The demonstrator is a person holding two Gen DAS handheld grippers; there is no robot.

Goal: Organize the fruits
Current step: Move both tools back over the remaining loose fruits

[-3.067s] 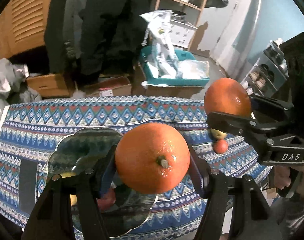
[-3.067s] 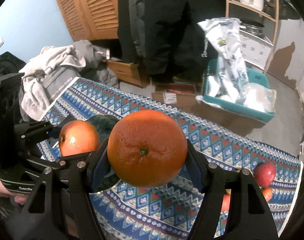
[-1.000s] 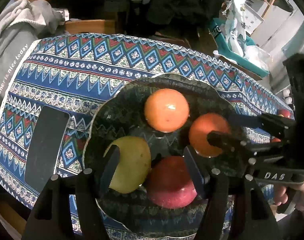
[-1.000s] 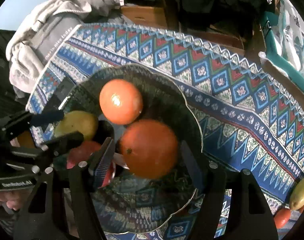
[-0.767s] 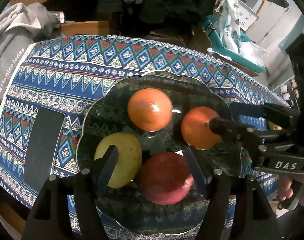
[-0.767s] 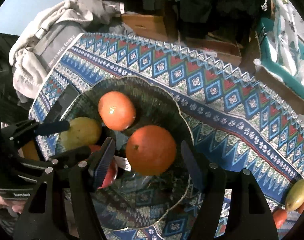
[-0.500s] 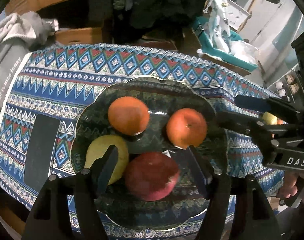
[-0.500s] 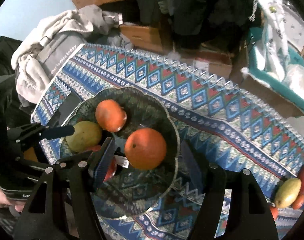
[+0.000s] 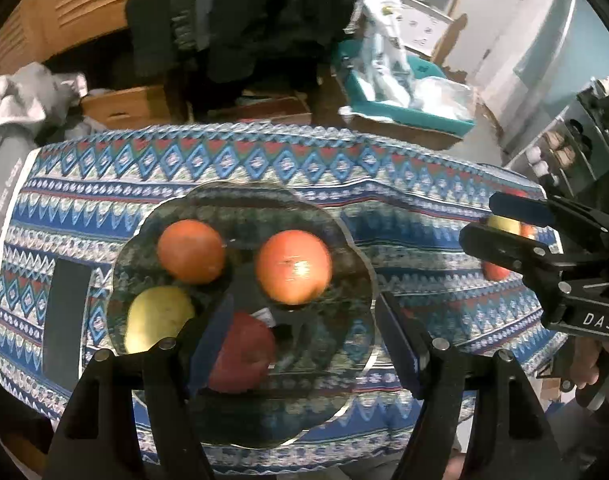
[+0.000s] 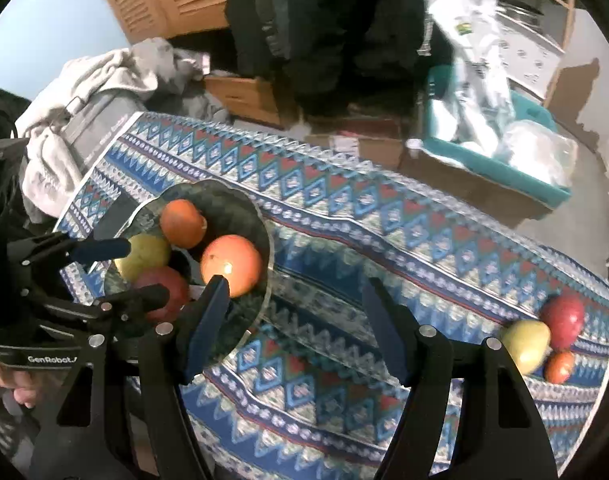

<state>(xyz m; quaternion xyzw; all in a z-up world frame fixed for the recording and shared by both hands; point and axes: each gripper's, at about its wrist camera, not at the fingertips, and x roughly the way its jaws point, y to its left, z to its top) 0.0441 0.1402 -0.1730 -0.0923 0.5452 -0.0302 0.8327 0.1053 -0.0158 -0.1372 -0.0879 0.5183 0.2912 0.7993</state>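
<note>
A dark glass plate [image 9: 244, 196] on the patterned tablecloth holds two oranges [image 9: 190, 251] [image 9: 293, 266], a yellow-green fruit [image 9: 160, 316] and a red apple [image 9: 244, 354]. My left gripper [image 9: 304, 332] hovers above the plate's near side. Its jaws are opening and nothing is between them. My right gripper [image 10: 294, 320] is open and empty, over the cloth just right of the plate [image 10: 224, 188]. At the table's right end lie a red apple [image 10: 563, 316], a yellow-green fruit [image 10: 526, 340] and a small reddish fruit [image 10: 558, 366].
A flat black rectangle [image 9: 66, 320] lies on the cloth left of the plate. Behind the table stand cardboard boxes [image 10: 248, 96], a teal bin [image 10: 536, 176] with plastic bags and a heap of grey clothes [image 10: 84, 92]. A hand [image 9: 584, 368] holds the right gripper.
Three seconds ago each gripper held an orange; both oranges now lie on the plate. Over the last second both grippers rose and drew back, so the plate looks smaller.
</note>
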